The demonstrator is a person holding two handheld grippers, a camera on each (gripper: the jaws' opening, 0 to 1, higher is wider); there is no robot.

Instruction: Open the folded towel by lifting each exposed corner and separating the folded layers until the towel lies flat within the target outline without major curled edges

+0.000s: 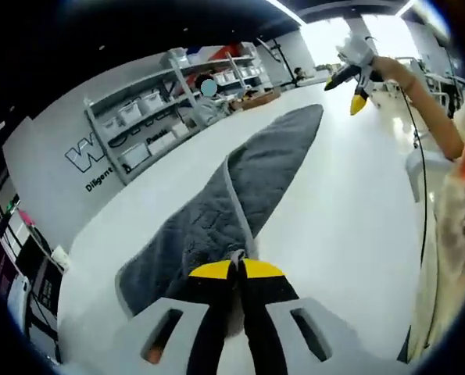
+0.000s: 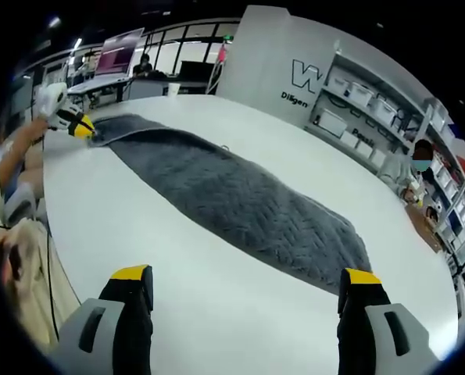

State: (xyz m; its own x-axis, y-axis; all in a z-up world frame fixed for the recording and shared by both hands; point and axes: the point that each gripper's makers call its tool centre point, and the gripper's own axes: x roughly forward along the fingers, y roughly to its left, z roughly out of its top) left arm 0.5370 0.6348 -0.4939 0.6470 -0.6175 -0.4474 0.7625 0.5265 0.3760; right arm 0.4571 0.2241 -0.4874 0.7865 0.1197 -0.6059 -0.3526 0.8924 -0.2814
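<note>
1. Left gripper view: grey towel (image 1: 240,195) stretched long and narrow across the white tabletop (image 1: 334,234), running from 6 o'clock up toward 1 o'clock, with a pale hem line down its length.
2. Left gripper (image 1: 234,269) at 6 o'clock, yellow-tipped jaws pressed together, pinching the near edge of the towel.
3. Right gripper (image 1: 355,76) at 1 o'clock, held above the tabletop beyond the far end of the towel, apart from the cloth; a person's forearm (image 1: 427,109) trailing from it toward 3 o'clock.
4. Grey shelving (image 1: 158,109) with white bins at 10 to 12 o'clock, against a wall with dark lettering.
5. Right gripper view: right gripper (image 2: 248,285) at 6 o'clock, jaws spread wide with nothing between them, hovering over bare tabletop (image 2: 216,305) just short of the towel's long edge.
6. Towel (image 2: 240,199) lying as a long diagonal strip from 10 o'clock to 4 o'clock, mostly smooth.
7. Left gripper (image 2: 82,127) at 10 o'clock, yellow tip touching the far corner of the towel.
8. Shelving (image 2: 373,117) with bins at 2 o'clock.
</note>
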